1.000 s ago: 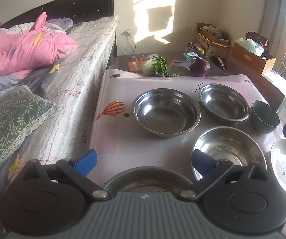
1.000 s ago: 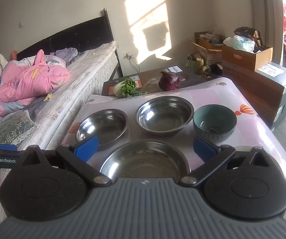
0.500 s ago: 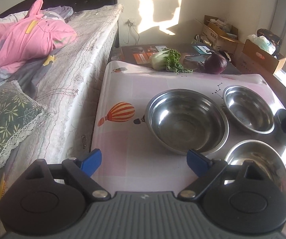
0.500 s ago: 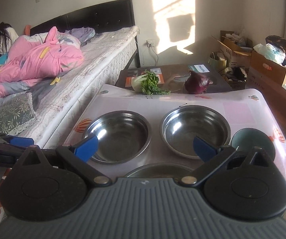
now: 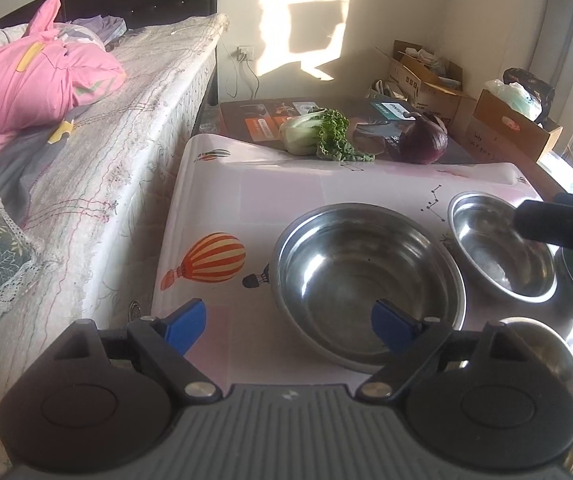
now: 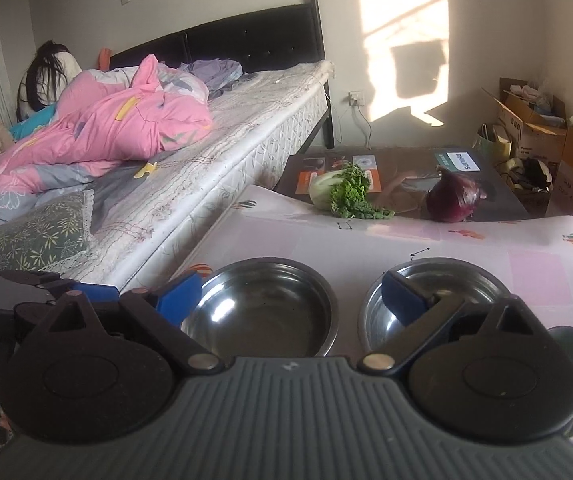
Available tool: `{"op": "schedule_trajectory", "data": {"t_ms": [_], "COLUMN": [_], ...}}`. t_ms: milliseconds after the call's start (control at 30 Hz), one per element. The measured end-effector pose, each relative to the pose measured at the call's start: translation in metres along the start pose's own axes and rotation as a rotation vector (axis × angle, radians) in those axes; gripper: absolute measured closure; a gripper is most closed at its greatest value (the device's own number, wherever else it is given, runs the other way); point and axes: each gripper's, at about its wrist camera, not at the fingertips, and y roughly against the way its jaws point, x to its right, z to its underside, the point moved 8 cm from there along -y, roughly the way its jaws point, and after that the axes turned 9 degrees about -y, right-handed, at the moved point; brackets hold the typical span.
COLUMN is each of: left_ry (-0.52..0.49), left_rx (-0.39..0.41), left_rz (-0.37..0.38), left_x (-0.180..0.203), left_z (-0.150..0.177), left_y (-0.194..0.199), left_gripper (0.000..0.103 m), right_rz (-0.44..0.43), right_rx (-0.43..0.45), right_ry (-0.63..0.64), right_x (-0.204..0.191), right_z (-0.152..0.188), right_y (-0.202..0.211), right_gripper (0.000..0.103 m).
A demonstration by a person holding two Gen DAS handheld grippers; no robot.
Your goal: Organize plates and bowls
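On the desk (image 5: 222,184), the large steel bowl (image 5: 368,280) is sitting just ahead-right of the left tool (image 5: 292,322), nearer than the right tool (image 6: 290,300); both are gaping wide, holding nothing.

From my station I see a leafy green bok choy (image 5: 315,133) and a round purple onion (image 5: 423,140) at upper centre of the left view, resting on a dark printed flat box (image 6: 402,184). A crumpled pink quilt (image 6: 102,136) fills the upper left on the white-sheeted bed (image 6: 222,164). Open brown cardboard boxes (image 5: 430,80) sit at upper right against the wall.
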Motion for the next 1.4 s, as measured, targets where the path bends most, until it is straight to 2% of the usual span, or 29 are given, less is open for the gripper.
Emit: {"op": "schedule_trajectory", "data": {"t_ms": [67,167,267,333,467,533,667,900,1000,1067,1133,1200,1233,1267,1333,1400], "left_ry": [0.009,0.003,0.004,0.002,-0.015,0.0,-0.002,0.034,0.046,0.051,0.053,0.048,0.047,0.044,0.037,0.035], "left_rx": [-0.008,-0.041,-0.099,-0.133,-0.179,-0.182,-0.185,-0.196,-0.196,-0.196,-0.196,-0.194,-0.194,-0.193,-0.191,-0.19], "left_rz": [0.013,0.023,0.021,0.008,-0.022,-0.013,-0.02,-0.034,-0.039,-0.04,-0.041,-0.044,-0.046,-0.048,-0.054,-0.056], "left_x": [0.0,0.001,0.001,0.0,-0.002,-0.003,-0.005,-0.017,-0.022,-0.024,-0.026,-0.025,-0.025,-0.025,-0.024,-0.023], "left_z": [-0.002,-0.005,-0.002,0.001,0.006,0.008,0.006,0.009,0.012,0.014,0.014,0.014,0.014,0.014,0.014,0.014], "left_y": [-0.008,-0.024,-0.04,-0.049,-0.061,-0.063,-0.063,-0.061,-0.059,-0.058,-0.057,-0.057,-0.057,-0.057,-0.057,-0.057], "left_gripper": [0.014,0.026,0.038,0.045,0.069,0.072,0.086,0.086,0.086,0.085,0.083,0.082,0.082,0.082,0.082,0.082], "right_rz": [0.011,0.018,0.027,0.024,0.009,-0.006,-0.012,-0.079,-0.092,-0.086,-0.069,-0.057,-0.05,-0.046,-0.043,-0.016], "right_rx": [-0.03,-0.102,-0.152,-0.182,-0.219,-0.245,-0.283,-0.344,-0.346,-0.313,-0.269,-0.205,-0.17,-0.13,-0.061,0.019], "right_ry": [-0.019,-0.055,-0.079,-0.097,-0.111,-0.13,-0.157,-0.19,-0.16,-0.116,-0.067,-0.018,-0.002,0.012,0.036,0.06], "right_x": [0.009,0.022,0.03,0.036,0.041,0.044,0.048,0.038,0.026,0.019,0.013,0.008,0.008,0.006,0.004,0.004], "right_z": [0.0,0.008,0.016,0.021,0.029,0.031,0.037,0.043,0.045,0.043,0.038,0.031,0.026,0.02,0.009,-0.005], "right_y": [-0.022,-0.054,-0.076,-0.087,-0.097,-0.102,-0.111,-0.116,-0.113,-0.108,-0.098,-0.084,-0.076,-0.068,-0.051,-0.034], "right_gripper": [0.021,0.036,0.044,0.044,0.048,0.05,0.058,0.063,0.064,0.062,0.055,0.033,0.016,0.008,0.001,0.001]}}
